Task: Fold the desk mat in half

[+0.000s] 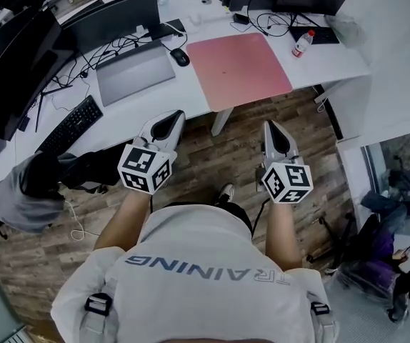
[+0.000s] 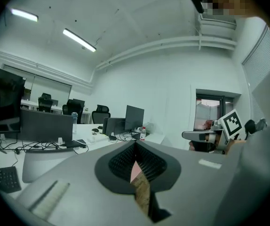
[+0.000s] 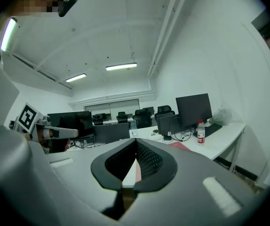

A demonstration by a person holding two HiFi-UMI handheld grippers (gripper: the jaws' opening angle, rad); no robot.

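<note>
A pink desk mat (image 1: 239,68) lies flat and unfolded on the white desk (image 1: 333,64), near its front edge. Both grippers hang over the wooden floor, short of the desk and clear of the mat. My left gripper (image 1: 178,115) points at the desk edge left of the mat, its jaws tip to tip with nothing held. My right gripper (image 1: 269,126) points below the mat's right corner, shut and empty. In the left gripper view a sliver of the mat (image 2: 136,172) shows behind the closed tips (image 2: 135,144). The right gripper view has the mat (image 3: 179,146) just past its tips (image 3: 136,141).
A closed grey laptop (image 1: 135,71) and a black mouse (image 1: 180,56) lie left of the mat. A bottle (image 1: 303,43) and cables sit at its right. A keyboard (image 1: 71,123) and monitors are farther left. A desk leg (image 1: 221,120) stands under the mat's front edge. A person (image 1: 394,263) sits at lower right.
</note>
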